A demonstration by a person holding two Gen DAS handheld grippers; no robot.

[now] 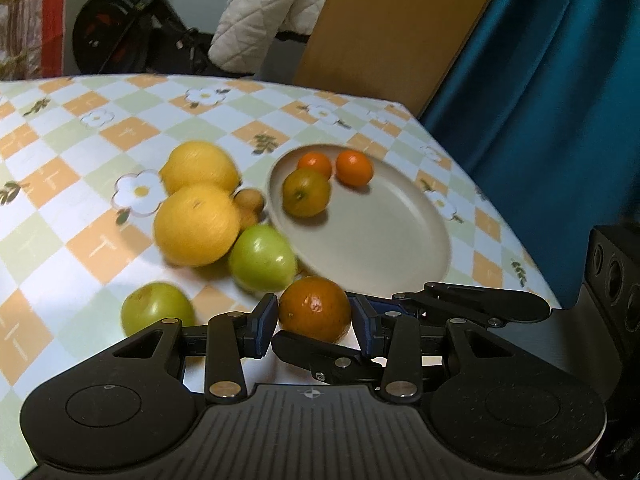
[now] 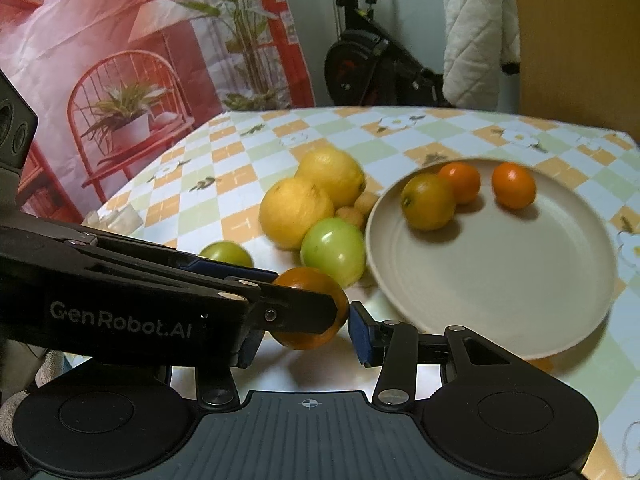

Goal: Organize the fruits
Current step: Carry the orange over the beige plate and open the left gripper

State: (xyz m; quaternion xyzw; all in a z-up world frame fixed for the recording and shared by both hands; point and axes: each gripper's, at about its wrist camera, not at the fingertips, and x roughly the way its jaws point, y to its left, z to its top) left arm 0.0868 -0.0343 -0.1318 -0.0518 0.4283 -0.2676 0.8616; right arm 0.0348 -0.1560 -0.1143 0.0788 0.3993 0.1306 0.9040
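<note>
A dark orange point(image 1: 314, 306) sits between the blue pads of my left gripper point(image 1: 315, 320), which press on its two sides. My right gripper point(image 2: 306, 340) comes in crosswise on the same orange point(image 2: 316, 280). Its right pad touches the fruit, and its left pad is hidden behind a left finger point(image 2: 296, 312). A right finger point(image 1: 320, 354) crosses under the orange in the left wrist view. The beige plate point(image 1: 380, 248) point(image 2: 500, 300) holds a greenish orange point(image 1: 306, 192) and two small oranges point(image 1: 354, 168).
Beside the plate on the checked tablecloth lie two big yellow citrus fruits point(image 1: 196, 224), two green fruits point(image 1: 262, 258) point(image 1: 158, 308) and small tan ones point(image 1: 250, 202). The table's edge point(image 1: 532, 264) runs close on the right, by a blue curtain point(image 1: 540, 80). An exercise bike point(image 2: 372, 64) stands behind the table.
</note>
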